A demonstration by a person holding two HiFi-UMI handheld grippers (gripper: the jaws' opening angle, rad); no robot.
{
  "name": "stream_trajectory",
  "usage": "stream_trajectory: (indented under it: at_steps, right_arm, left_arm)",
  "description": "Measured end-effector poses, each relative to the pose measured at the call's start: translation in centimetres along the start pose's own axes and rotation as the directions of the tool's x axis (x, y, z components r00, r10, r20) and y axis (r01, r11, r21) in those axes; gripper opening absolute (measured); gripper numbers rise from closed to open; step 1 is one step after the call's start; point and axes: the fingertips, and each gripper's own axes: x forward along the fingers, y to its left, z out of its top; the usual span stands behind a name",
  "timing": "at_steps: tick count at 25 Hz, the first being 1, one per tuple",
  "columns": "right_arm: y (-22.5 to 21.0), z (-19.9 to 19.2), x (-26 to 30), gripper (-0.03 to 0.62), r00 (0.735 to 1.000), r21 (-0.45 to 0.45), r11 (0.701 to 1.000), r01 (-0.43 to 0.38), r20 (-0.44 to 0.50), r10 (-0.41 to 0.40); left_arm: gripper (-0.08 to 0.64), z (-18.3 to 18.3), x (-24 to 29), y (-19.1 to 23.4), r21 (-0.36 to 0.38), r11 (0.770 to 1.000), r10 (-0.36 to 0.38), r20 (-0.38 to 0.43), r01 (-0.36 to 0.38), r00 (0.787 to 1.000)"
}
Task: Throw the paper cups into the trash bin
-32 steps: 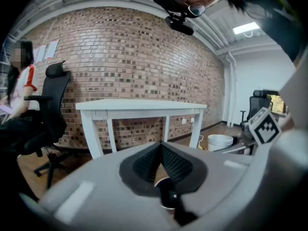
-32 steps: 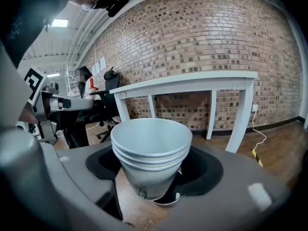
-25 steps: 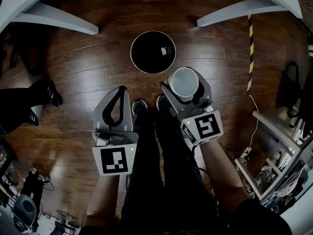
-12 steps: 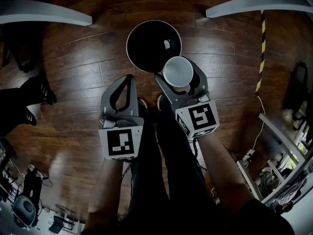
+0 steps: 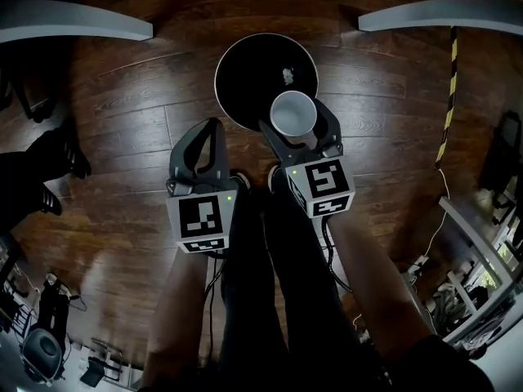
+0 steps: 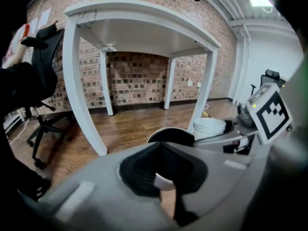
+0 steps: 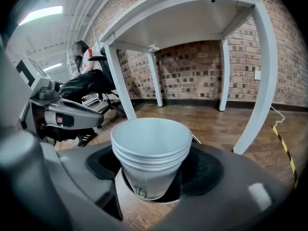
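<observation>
Right gripper (image 5: 296,122) is clamped on the stacked paper cups (image 7: 150,150), upright over the near rim of the black trash bin (image 5: 253,72). Left gripper (image 5: 211,129) sits idle, jaws together. Next, I'd say: ease forward and let go.

A nested stack of white paper cups (image 5: 293,113) (several rims showed, one inside another) stood upright, mouths up, clamped in the right hand-held gripper (image 5: 296,125) above the near rim of the round black trash bin (image 5: 245,80) on the wooden floor (image 5: 122,96).
</observation>
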Motion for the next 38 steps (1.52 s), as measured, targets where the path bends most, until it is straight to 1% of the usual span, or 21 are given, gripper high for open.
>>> stream_trajectory:
  at_steps: [6, 9, 13, 16, 20, 26, 30, 33, 36, 38]
  right_arm:
    - [0.0, -3.2, 3.1, 0.348, 0.995, 0.008, 1.000, -0.002, -0.102, 0.003]
    - [0.0, -4.8, 3.7, 0.348, 0.992, 0.003, 1.000, 0.015, -0.124, -0.015]
    - [0.0, -4.2, 4.2, 0.350, 0.994, 0.015, 0.999, 0.037, -0.107, -0.035]
    - [0.0, -4.2, 4.6, 0.350, 0.992, 0.021, 0.999, 0.043, -0.116, -0.040]
    - [0.1, -4.9, 5.6, 0.350, 0.983, 0.020, 0.999, 0.040, -0.181, -0.036]
    - [0.1, -5.9, 7.3, 0.351, 0.952, 0.039, 0.999, 0.018, -0.307, -0.005]
    - [0.1, -6.0, 7.5, 0.353, 0.947, 0.033, 0.999, 0.019, -0.320, -0.007]
    - [1.0, -6.7, 7.3, 0.399, 0.939, 0.018, 1.000, -0.016, -0.343, 0.021]
    - [1.8, -7.1, 6.9, 0.402, 0.934, 0.018, 0.999, -0.027, -0.355, 0.032]
    - [2.0, -7.0, 6.8, 0.402, 0.937, 0.021, 0.999, -0.024, -0.349, 0.030]
  left_arm:
    - [0.005, -1.3, 1.4, -0.3, -0.025, 0.999, -0.024, -0.020, 0.023, 1.000]
    - [0.005, -1.5, 1.8, -0.4, -0.038, 0.999, -0.027, -0.017, 0.026, 0.999]
    - [0.005, -1.8, 2.2, -0.9, -0.037, 0.999, -0.040, -0.023, 0.039, 0.999]
    - [0.005, -2.0, 2.2, -1.3, -0.033, 0.998, -0.052, -0.029, 0.051, 0.998]
    - [0.005, -2.1, 2.2, -1.4, -0.035, 0.998, -0.060, -0.027, 0.059, 0.998]
    - [0.005, -2.0, 2.2, -1.3, -0.046, 0.997, -0.056, -0.011, 0.055, 0.998]
    - [0.005, -2.4, 2.2, -0.9, -0.046, 0.998, -0.054, -0.012, 0.053, 0.998]
    - [0.005, -2.6, 2.0, -0.7, -0.044, 0.998, -0.052, -0.015, 0.051, 0.999]
    - [0.005, -2.4, 1.9, -0.5, -0.041, 0.998, -0.048, -0.016, 0.047, 0.999]
    - [0.005, -2.3, 1.9, -0.4, -0.042, 0.998, -0.045, -0.014, 0.045, 0.999]
